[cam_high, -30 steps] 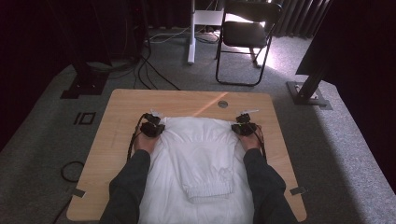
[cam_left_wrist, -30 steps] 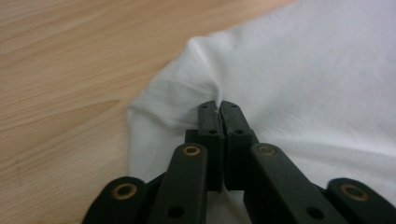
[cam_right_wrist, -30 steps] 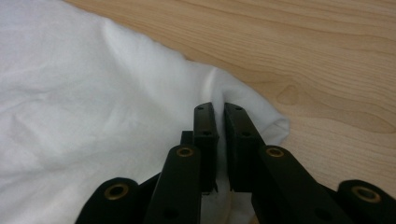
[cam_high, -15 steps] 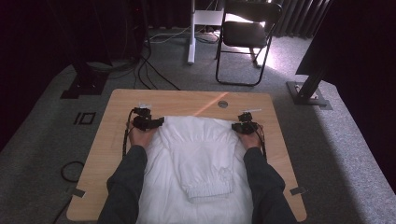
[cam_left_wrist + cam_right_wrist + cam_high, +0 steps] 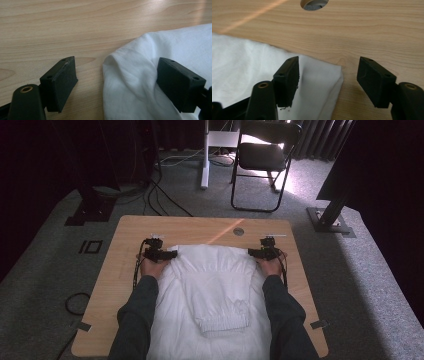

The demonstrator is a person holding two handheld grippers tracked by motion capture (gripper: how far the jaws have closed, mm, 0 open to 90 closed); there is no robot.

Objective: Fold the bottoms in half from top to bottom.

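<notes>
A white garment [image 5: 212,295] lies spread on the wooden table [image 5: 200,227], a sleeve folded down its middle with the ribbed cuff toward the person. My left gripper [image 5: 172,254] stands open at the garment's far left corner; in the left gripper view that rumpled corner [image 5: 130,75] lies between the spread jaws, the right jaw resting on cloth. My right gripper [image 5: 251,252] stands open at the far right corner; in the right gripper view the flat corner [image 5: 322,82] lies between the jaws, the left jaw over cloth, the right jaw over bare wood.
A round cable hole [image 5: 238,231] sits in the table beyond the garment, also visible as the hole [image 5: 314,3] ahead of the right gripper. A black folding chair [image 5: 265,155] and a white post [image 5: 205,150] stand on the carpet past the table. Cables [image 5: 165,195] trail at the far left.
My left gripper has shifted right, from just outside the garment's far left corner onto it. The right gripper has barely moved.
</notes>
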